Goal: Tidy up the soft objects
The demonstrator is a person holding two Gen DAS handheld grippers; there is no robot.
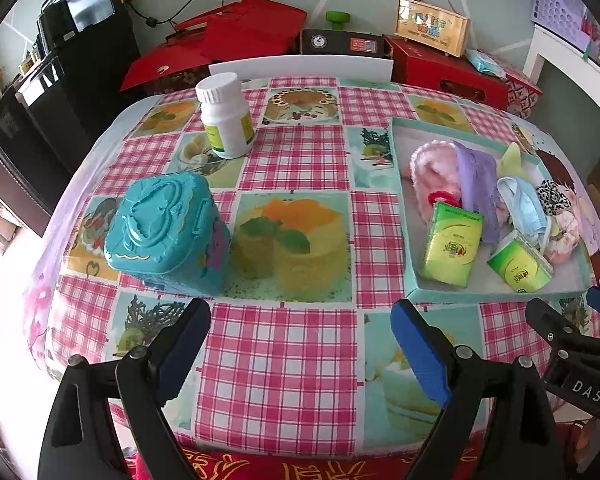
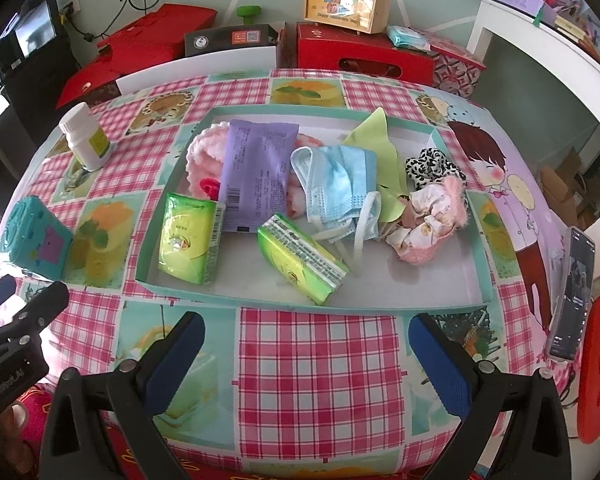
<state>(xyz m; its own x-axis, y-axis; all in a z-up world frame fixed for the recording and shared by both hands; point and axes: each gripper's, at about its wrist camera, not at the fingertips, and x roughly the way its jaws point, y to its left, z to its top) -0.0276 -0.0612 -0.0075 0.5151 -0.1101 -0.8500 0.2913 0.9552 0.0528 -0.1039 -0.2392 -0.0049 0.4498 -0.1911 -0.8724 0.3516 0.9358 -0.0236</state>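
A shallow teal tray (image 2: 260, 302) (image 1: 400, 208) on the checked table holds soft items: two green tissue packs (image 2: 188, 236) (image 2: 300, 260), a purple wipes pack (image 2: 256, 172), a blue face mask (image 2: 340, 188), a pink fluffy cloth (image 2: 204, 152), a light green cloth (image 2: 376, 132), a leopard scrunchie (image 2: 428, 166) and a pink scrunchie (image 2: 428, 220). My right gripper (image 2: 304, 340) is open and empty just in front of the tray. My left gripper (image 1: 300, 332) is open and empty over the table's near edge, left of the tray.
A teal plastic box (image 1: 164, 232) and a white pill bottle (image 1: 224, 116) stand on the table left of the tray. A phone (image 2: 572, 292) lies at the right edge. Red boxes (image 2: 364, 56) and a black box (image 2: 228, 40) line the back.
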